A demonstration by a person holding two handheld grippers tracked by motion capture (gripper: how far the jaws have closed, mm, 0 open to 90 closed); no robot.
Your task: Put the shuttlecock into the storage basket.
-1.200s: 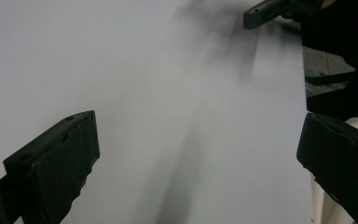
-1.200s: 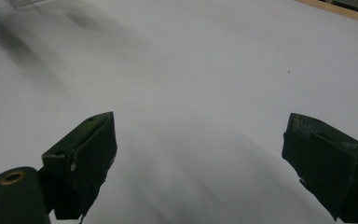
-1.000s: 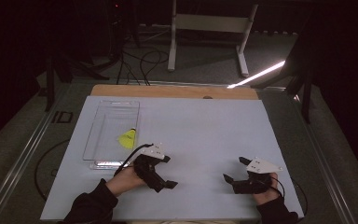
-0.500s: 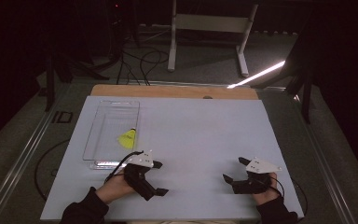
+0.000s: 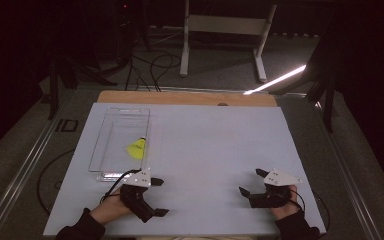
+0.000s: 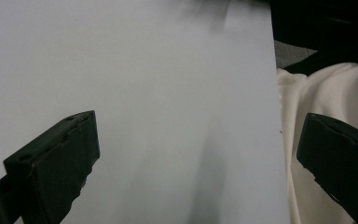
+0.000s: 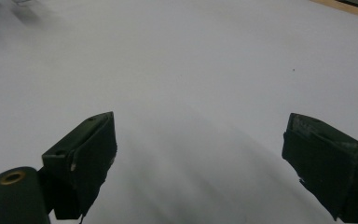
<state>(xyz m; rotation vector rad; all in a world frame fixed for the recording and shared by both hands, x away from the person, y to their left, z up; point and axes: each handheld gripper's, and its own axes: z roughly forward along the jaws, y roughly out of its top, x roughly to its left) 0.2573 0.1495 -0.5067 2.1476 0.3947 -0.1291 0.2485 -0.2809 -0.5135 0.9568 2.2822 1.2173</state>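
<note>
Your left claw (image 5: 157, 197) is black, with a pale grey three-cornered plate on top dotted with small dark marks, and a thin black cable looping off it toward the clear tray (image 5: 96, 149). Your right claw (image 5: 251, 183), well apart from that tray, matches it: black body, pale plate, black cable by your wrist. Dark sleeves cover both forearms. Up close, each jaw is a blocky black pad with scuffed edges, and a brass-ringed hole sits beside one right jaw.

A dim lab: white-topped table (image 5: 205, 150), floor cables (image 5: 152, 65), metal stand (image 5: 225, 25).
</note>
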